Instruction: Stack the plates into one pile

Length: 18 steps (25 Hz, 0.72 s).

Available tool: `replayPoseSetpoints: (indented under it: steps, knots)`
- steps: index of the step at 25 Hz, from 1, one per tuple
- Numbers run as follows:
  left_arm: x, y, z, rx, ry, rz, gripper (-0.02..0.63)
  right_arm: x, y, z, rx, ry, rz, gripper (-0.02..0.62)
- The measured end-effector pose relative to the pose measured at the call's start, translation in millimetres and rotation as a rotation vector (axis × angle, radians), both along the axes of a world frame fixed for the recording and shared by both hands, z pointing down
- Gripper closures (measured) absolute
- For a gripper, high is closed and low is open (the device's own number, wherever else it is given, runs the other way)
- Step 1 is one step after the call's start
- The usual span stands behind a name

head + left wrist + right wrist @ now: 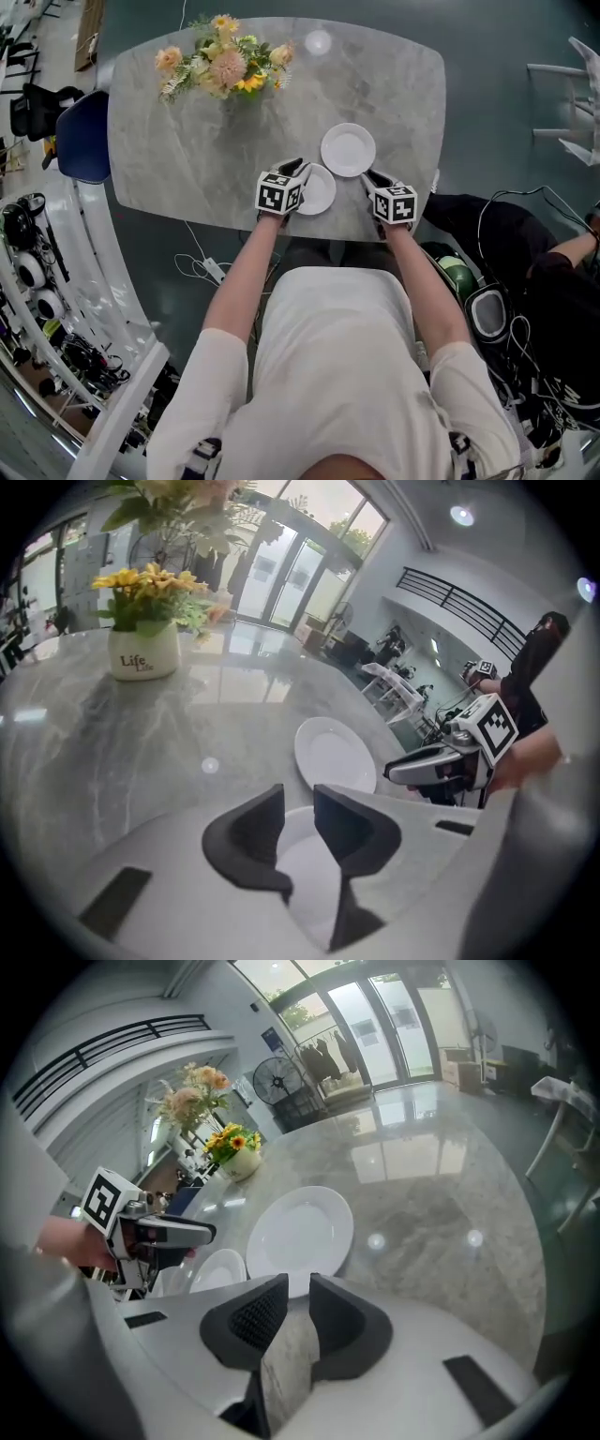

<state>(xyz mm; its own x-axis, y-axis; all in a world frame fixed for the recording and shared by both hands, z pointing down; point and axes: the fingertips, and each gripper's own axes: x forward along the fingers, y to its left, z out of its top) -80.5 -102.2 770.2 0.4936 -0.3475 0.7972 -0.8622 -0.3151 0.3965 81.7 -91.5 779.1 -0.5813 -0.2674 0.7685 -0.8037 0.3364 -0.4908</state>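
Two white plates lie on the grey marble table (pixel 187 169). The larger plate (pixel 348 149) (pixel 335 755) (pixel 300 1232) sits just beyond the smaller plate (pixel 319 192) (pixel 305 878) (pixel 217 1272), near the table's front edge. My left gripper (pixel 300 167) (pixel 298 810) hovers over the smaller plate's left side, jaws apart, and the plate's white surface shows through the gap. My right gripper (pixel 372 175) (pixel 298 1299) is open to the right of both plates, close to the larger plate's near rim, with only bare table between its jaws.
A white vase of flowers (pixel 225 61) (pixel 142 649) stands at the far left of the table. A blue chair (pixel 82 136) is at the table's left end. A seated person in black (pixel 525 272) and cables are on the right.
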Motion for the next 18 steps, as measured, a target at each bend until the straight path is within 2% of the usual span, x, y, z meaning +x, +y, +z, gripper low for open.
replayPoseSetpoints:
  steps: [9, 15, 18]
  knots:
    - [31, -27, 18, -0.058, 0.013, 0.162, 0.502, 22, -13, 13, -0.022, 0.008, 0.044, 0.497]
    - [39, -33, 39, -0.128, -0.005, 0.210, 0.478, 25, -21, 20, -0.036, -0.012, 0.079, 0.497]
    - [41, -35, 46, -0.162, 0.012, 0.210, 0.469, 25, -25, 24, -0.048, -0.036, 0.116, 0.497]
